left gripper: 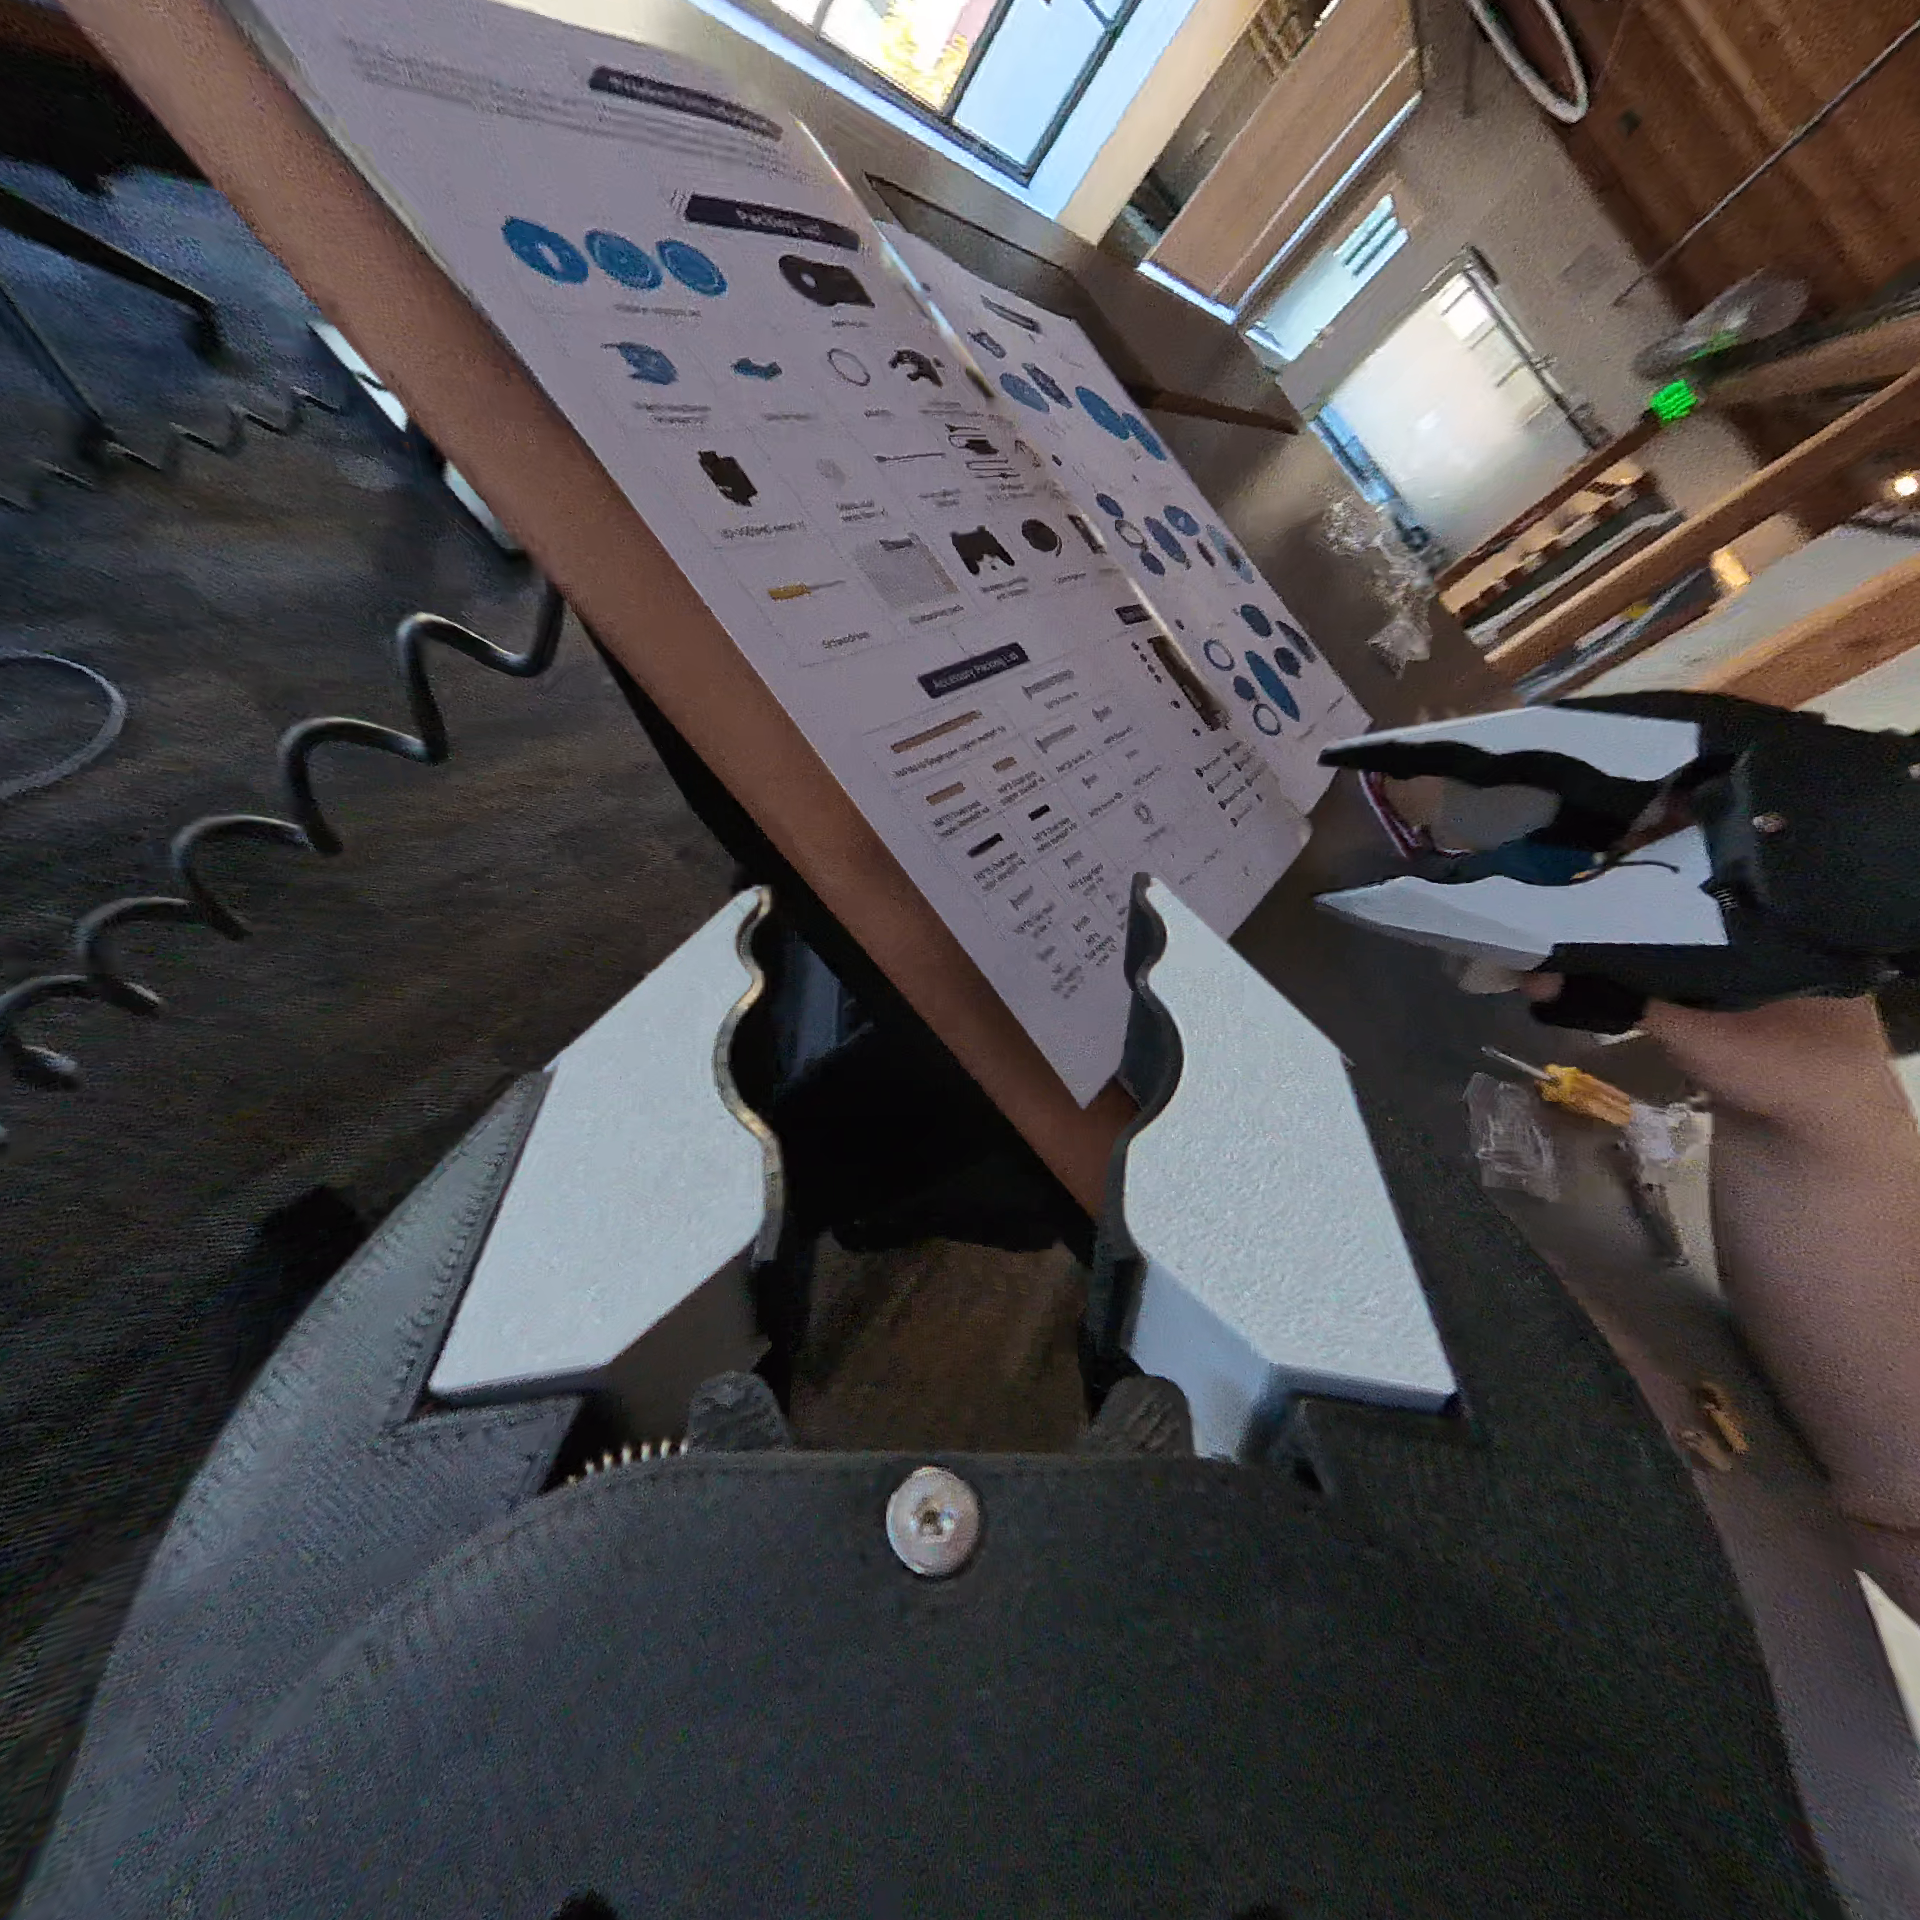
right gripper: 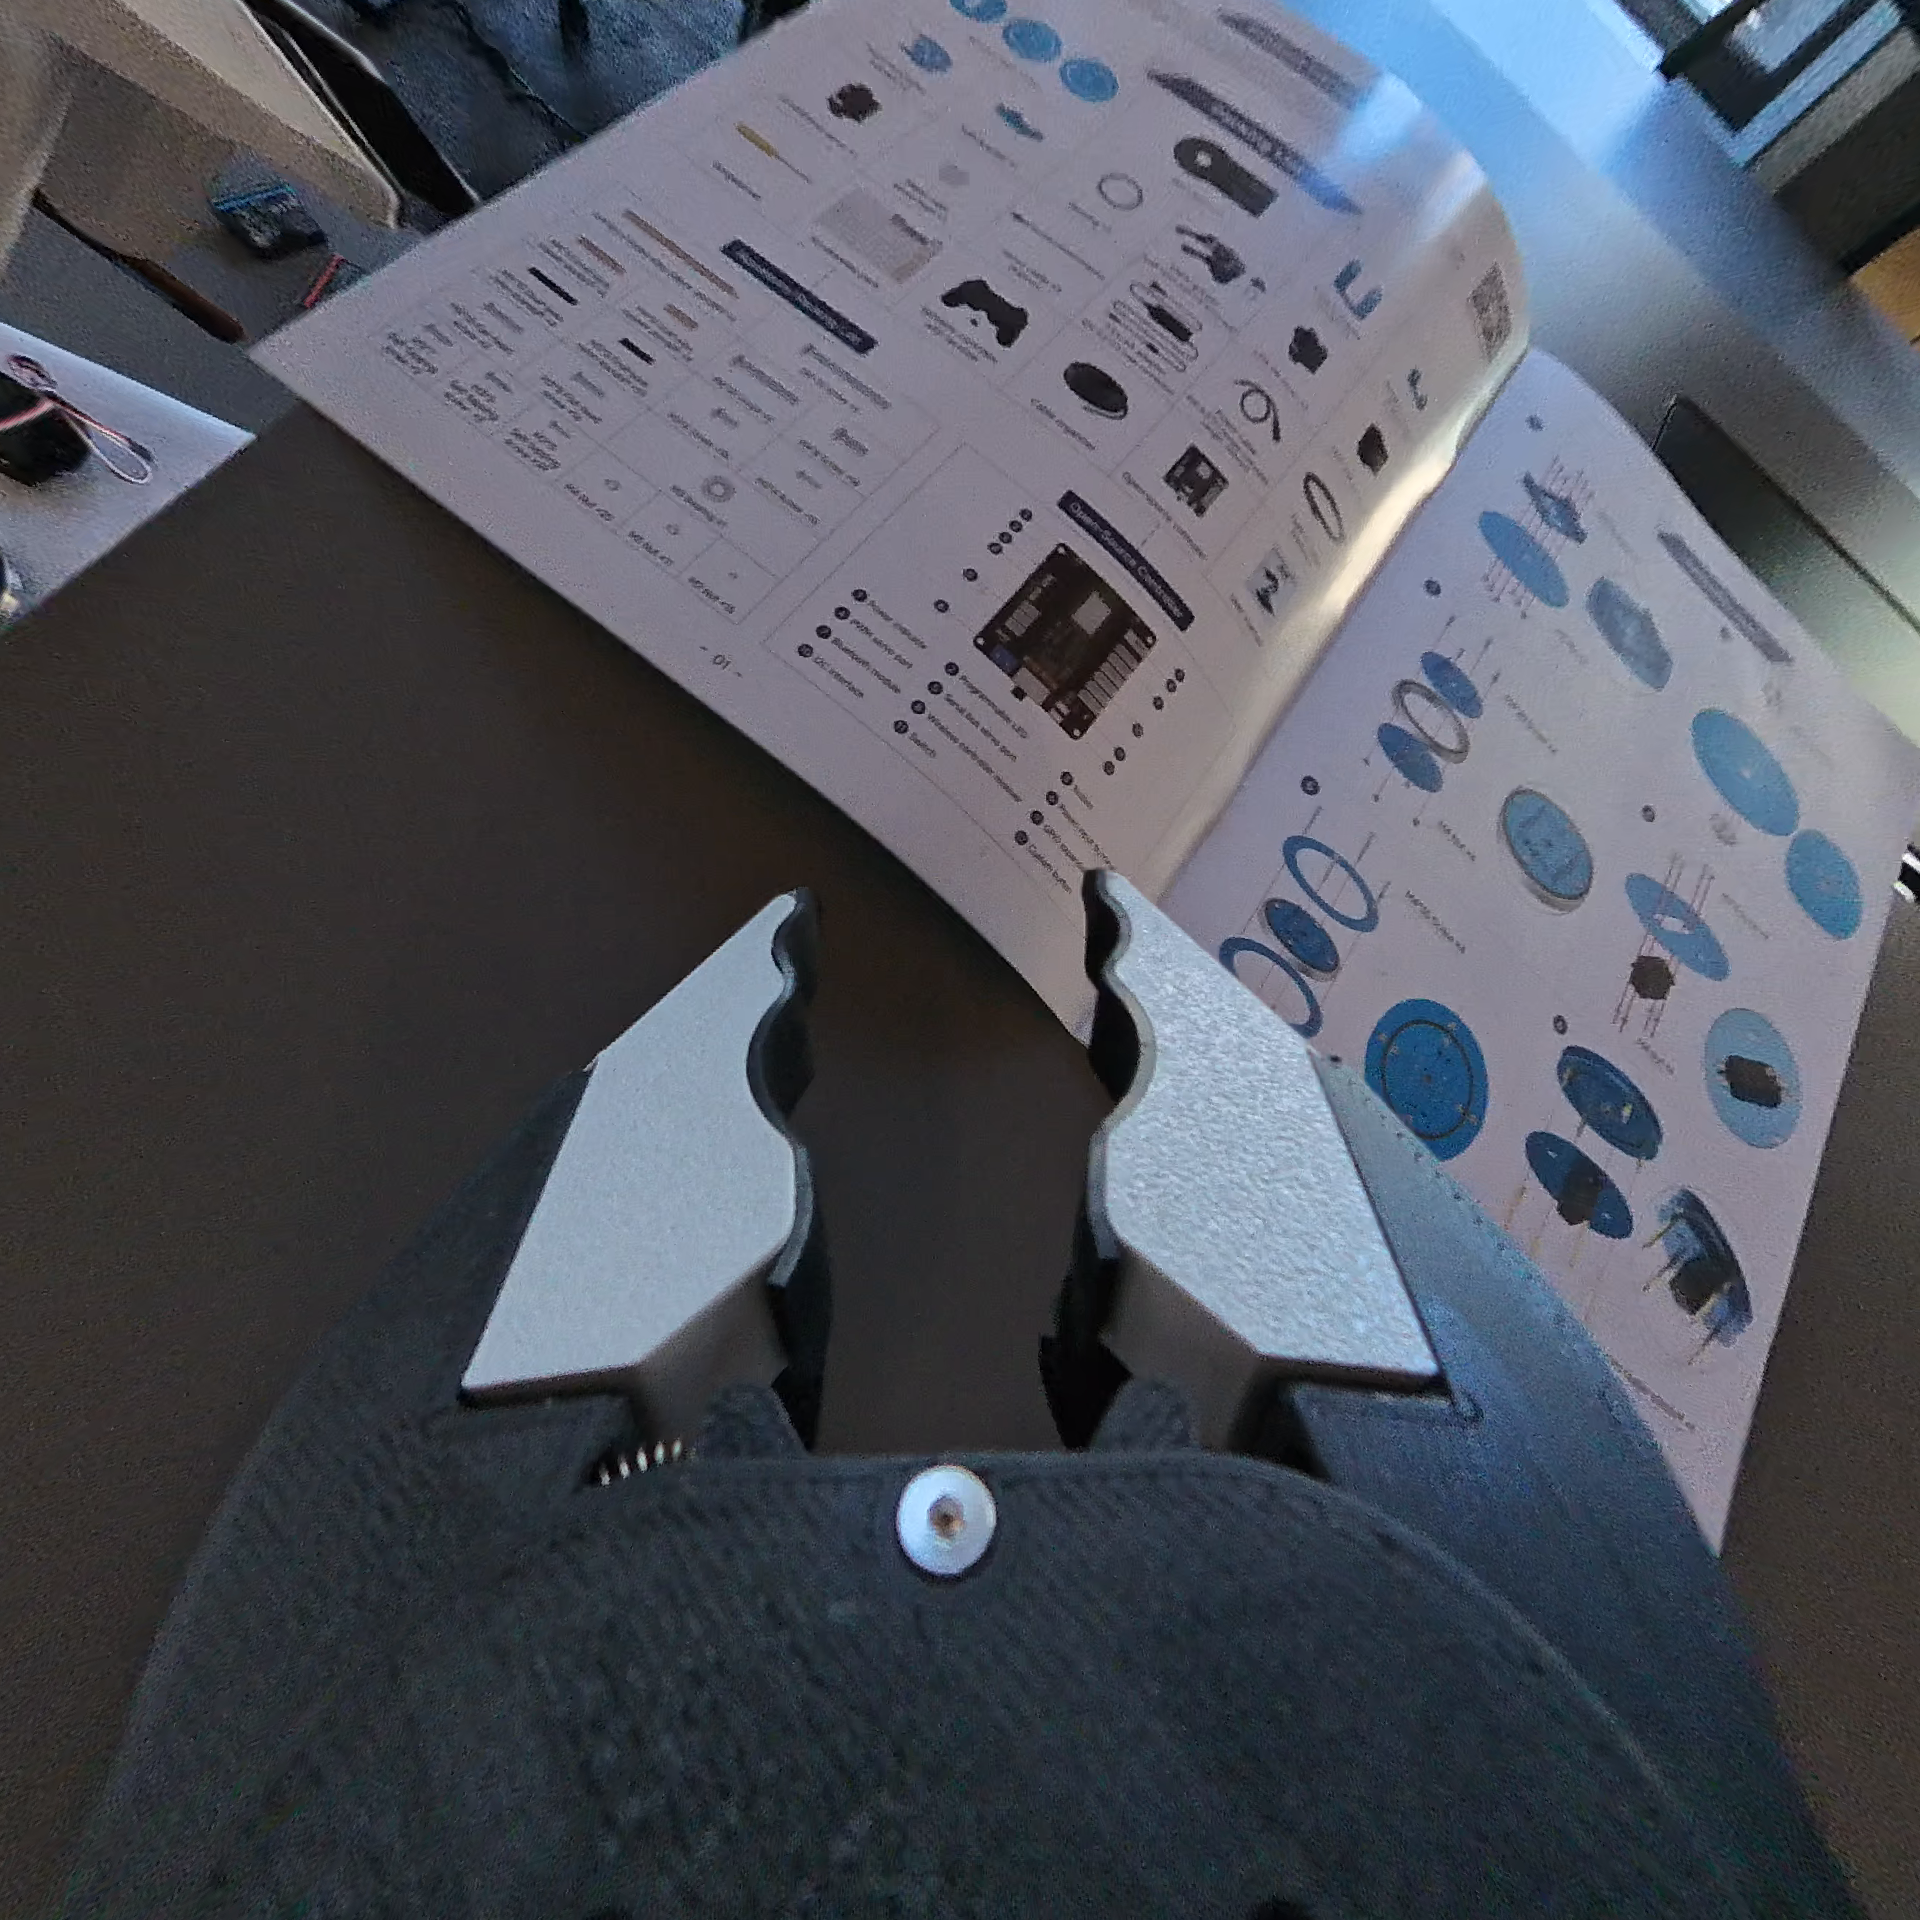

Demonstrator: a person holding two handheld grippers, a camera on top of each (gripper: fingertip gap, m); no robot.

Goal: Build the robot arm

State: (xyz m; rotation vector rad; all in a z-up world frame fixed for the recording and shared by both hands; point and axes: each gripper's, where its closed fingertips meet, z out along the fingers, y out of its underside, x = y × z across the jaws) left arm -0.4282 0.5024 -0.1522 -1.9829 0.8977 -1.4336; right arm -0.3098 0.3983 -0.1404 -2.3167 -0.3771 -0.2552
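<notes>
left gripper [left gripper: 948,906] fingers spread, empty | right gripper [right gripper: 948,896] fingers spread, empty | beside open booklet [right gripper: 935,436]

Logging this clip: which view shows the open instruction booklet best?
The right wrist view: the instruction booklet fills the frame, its curling page and the diagram page beneath both clear. The left wrist view shows the same booklet obliquely, farther off.

An open instruction booklet [right gripper: 935,436] with printed diagrams of blue discs and black parts lies on a dark brown table [right gripper: 364,831], 1 page curling upward. A yellow-handled screwdriver [left gripper: 1579,1093] rests beside clear plastic bags [left gripper: 1512,1138]. A black coiled cable [left gripper: 312,769] hangs over grey carpet [left gripper: 312,1039]. What may be a small blue-and-black module [right gripper: 265,213] sits at the table's far edge.
</notes>
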